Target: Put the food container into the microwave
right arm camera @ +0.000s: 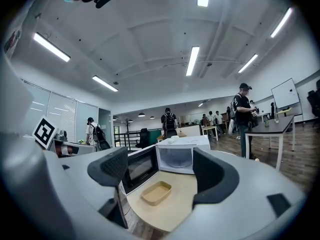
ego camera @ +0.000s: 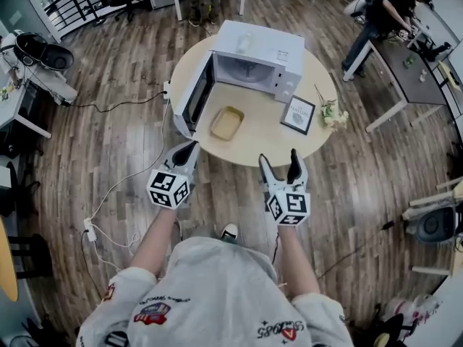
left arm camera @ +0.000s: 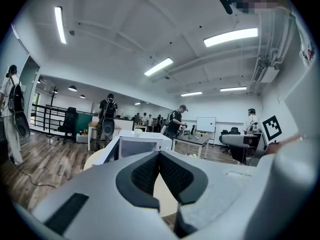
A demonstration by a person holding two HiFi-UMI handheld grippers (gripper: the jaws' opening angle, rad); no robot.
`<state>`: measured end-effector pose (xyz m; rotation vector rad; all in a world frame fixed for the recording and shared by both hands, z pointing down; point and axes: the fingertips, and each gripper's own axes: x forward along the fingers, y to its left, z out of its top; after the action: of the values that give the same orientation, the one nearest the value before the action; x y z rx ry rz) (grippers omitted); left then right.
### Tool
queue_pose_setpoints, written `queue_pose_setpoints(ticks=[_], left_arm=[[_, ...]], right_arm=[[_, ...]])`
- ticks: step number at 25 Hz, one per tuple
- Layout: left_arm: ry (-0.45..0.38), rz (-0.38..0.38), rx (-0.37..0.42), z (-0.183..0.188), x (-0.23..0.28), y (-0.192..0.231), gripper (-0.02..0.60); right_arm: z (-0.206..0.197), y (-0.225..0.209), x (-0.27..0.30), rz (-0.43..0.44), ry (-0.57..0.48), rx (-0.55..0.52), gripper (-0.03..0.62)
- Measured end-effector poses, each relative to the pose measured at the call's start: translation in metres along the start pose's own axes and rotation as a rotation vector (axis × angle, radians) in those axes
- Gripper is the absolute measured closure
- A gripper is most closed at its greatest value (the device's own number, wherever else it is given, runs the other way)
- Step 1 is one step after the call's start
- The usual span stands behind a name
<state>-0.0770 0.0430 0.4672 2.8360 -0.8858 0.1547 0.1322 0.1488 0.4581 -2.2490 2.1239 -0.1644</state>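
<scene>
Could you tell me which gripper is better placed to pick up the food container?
Probably right. The right gripper has its jaws apart, with the container lined up between them; the left gripper is shut.

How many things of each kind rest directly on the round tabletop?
microwave: 1
food container: 1
picture frame: 1
bunch of flowers: 1
Total: 4

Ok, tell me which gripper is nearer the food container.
Left, narrowly. The left gripper, shut, hangs just short and left of the food container; the right gripper, open, is farther back to its right.
</scene>
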Motion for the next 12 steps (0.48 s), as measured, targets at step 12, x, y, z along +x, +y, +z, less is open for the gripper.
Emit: queue_pose_setpoints(ticks=[12], left_arm=[[0.01,-0.017,0.005,0.01,0.081,0.004,0.577]], right_arm=[[0.0,-0.06,0.047,-0.016,0.012,0.014,0.202]])
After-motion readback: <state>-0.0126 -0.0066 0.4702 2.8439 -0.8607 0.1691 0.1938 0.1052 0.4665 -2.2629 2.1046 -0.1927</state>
